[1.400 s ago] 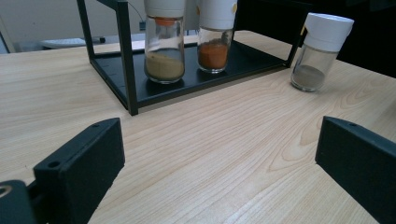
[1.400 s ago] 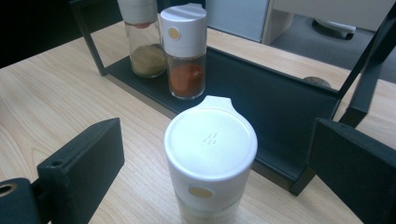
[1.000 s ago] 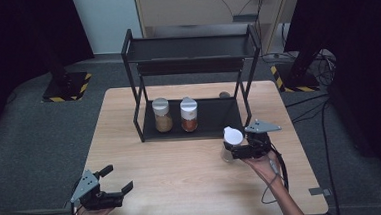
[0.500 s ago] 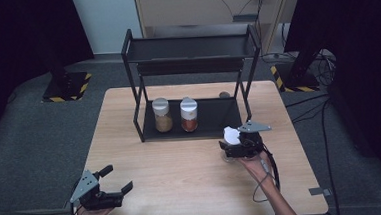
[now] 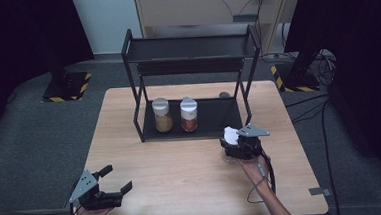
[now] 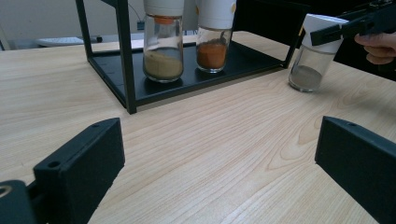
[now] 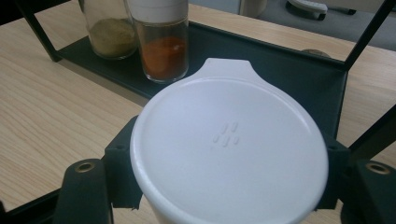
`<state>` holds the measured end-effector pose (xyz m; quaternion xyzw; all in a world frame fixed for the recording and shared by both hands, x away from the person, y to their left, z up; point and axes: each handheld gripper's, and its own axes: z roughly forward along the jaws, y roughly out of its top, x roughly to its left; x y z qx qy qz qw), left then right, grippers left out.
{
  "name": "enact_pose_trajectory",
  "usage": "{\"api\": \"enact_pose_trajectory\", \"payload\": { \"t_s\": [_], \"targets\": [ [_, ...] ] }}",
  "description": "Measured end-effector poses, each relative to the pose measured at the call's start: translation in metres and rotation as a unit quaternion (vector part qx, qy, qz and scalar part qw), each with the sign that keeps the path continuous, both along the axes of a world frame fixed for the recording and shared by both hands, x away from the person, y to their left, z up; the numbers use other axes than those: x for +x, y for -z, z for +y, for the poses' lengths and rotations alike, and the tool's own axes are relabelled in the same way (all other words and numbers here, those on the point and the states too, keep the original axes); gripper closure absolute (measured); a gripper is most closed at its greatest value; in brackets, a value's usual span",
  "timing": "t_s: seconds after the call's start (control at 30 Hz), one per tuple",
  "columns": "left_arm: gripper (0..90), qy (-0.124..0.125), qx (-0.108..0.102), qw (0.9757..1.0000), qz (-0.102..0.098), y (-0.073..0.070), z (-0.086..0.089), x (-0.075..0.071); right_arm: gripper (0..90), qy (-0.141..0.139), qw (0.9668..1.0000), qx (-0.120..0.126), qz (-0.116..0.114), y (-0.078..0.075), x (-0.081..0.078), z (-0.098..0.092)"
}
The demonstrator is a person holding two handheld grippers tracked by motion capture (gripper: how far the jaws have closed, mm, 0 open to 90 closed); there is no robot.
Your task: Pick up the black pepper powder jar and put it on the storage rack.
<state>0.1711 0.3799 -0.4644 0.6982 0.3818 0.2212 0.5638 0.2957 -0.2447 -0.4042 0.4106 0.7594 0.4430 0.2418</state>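
A glass spice jar (image 6: 314, 51) with a white lid (image 7: 229, 144) and grey powder stands on the table in front of the black rack's (image 5: 195, 135) right leg. My right gripper (image 5: 233, 145) has just been closing, and its jaws now press both sides of the lid from above. Two more white-lidded jars stand on the rack's lower shelf, one with yellow-brown powder (image 5: 162, 115) and one with orange-red powder (image 5: 189, 114). My left gripper (image 5: 117, 177) rests open near the table's front left corner with nothing between its jaws, which point toward the rack.
The rack's top shelf (image 5: 190, 47) is bare. A small round object (image 5: 224, 94) lies on the table behind the rack. Cables trail on the dark floor at the right. Bare wood lies between the two grippers.
My right gripper has moved a little left and down onto the jar's lid and its jaws have shut on it. The left gripper has not moved.
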Motion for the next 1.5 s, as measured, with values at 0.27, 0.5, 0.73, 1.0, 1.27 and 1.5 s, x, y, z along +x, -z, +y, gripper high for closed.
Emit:
{"api": "enact_pose_trajectory", "payload": {
  "t_s": [0.27, 0.5, 0.73, 1.0, 1.27, 1.5],
  "targets": [
    [0.3, 0.000, -0.003, 1.0000, -0.001, 0.001, 0.001, 0.000, 31.0, 0.005, 1.0000, 0.000, 0.000, -0.007, -0.002, 0.001],
    [0.3, 0.001, -0.003, 1.0000, 0.002, 0.001, 0.001, 0.001, 31.0, 0.004, 1.0000, -0.003, -0.006, -0.022, 0.000, 0.002],
    [0.3, 0.001, -0.006, 1.0000, 0.003, 0.001, 0.003, 0.001, 31.0, 0.004, 0.9999, -0.003, -0.010, -0.034, 0.005, 0.005],
    [0.4, 0.002, -0.005, 1.0000, 0.003, 0.001, 0.003, 0.001, 31.0, 0.005, 0.9999, -0.005, -0.013, -0.047, 0.015, 0.012],
    [0.4, 0.004, -0.005, 1.0000, 0.005, 0.001, 0.003, 0.002, 31.0, 0.011, 0.9997, -0.010, -0.018, -0.060, 0.028, 0.024],
    [0.4, 0.006, -0.005, 1.0000, 0.005, 0.001, 0.003, 0.002, 31.0, 0.020, 0.9995, -0.014, -0.018, -0.067, 0.042, 0.037]
  ]
}}
